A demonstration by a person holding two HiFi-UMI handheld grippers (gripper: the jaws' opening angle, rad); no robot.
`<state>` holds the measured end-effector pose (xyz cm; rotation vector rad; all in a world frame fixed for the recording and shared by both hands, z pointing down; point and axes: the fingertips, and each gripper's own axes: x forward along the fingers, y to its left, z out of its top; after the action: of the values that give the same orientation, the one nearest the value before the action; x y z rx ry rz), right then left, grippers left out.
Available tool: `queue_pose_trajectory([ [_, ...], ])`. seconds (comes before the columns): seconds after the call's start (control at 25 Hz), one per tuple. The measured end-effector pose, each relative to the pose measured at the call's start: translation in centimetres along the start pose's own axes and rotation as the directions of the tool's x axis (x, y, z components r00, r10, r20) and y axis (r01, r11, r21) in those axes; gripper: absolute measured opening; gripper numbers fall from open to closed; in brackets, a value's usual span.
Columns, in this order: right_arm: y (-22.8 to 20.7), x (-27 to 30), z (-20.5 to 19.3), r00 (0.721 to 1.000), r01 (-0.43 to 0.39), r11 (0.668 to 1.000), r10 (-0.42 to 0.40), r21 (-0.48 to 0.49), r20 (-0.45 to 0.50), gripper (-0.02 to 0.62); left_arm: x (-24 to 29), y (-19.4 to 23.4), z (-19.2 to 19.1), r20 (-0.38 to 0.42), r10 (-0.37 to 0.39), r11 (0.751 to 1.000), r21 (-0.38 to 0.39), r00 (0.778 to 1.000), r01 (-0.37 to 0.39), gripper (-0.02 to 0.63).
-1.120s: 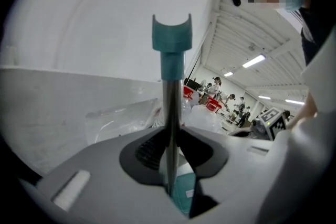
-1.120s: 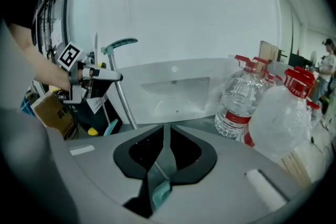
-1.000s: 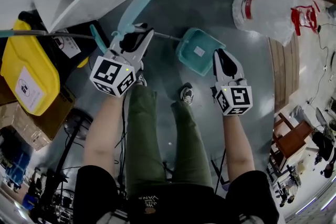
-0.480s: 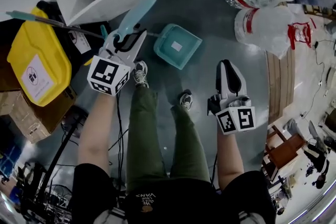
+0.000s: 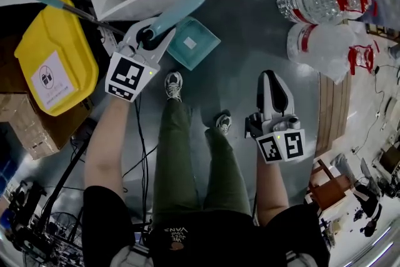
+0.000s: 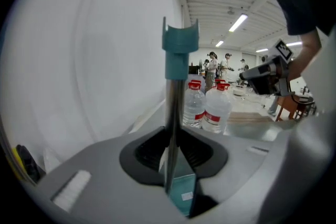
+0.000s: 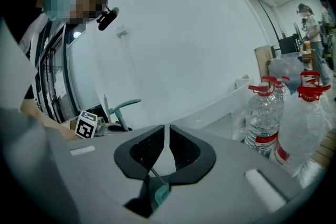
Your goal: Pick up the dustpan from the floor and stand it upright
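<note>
Bright strip lights overhead, heavy fisheye warping at edges.

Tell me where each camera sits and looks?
Head view: on the person's head, looking steeply down at the floor; arms, legs, left tool and right tool show.
Left gripper view: on the left tool, looking along jaws shut on the dustpan, toward bottles; the right arm shows.
Right gripper view: on the right tool, looking along closing, empty jaws at the wall; the torso shows.
All three share the bottles; head and left gripper views share the dustpan.
</note>
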<state>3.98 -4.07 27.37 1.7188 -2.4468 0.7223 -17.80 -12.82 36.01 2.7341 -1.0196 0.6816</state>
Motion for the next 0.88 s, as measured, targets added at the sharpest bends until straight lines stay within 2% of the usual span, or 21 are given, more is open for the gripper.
queue_pose_trajectory([
  [0.24, 1.1, 0.7, -0.5, 0.999, -0.027, 1.0, 0.027, -0.003, -0.022, 0.034, -0.8, 2.2, -0.5, -0.039, -0.011, 0.995, 0.1, 0.999, 0.015, 0.14],
  [0.52, 2.6, 1.5, -0.3, 0.998, -0.046, 0.999, 0.046, -0.004, -0.037, 0.034, -2.0, 4.6, -1.3, -0.079, 0.009, 0.986, 0.169, 0.997, 0.004, 0.14],
  [0.88, 4.3, 2.2, -0.4, 0.993, -0.094, 0.995, 0.092, -0.028, -0.071, 0.034, -0.9, 4.7, -1.7, -0.143, 0.015, 0.966, 0.258, 0.99, 0.022, 0.144],
])
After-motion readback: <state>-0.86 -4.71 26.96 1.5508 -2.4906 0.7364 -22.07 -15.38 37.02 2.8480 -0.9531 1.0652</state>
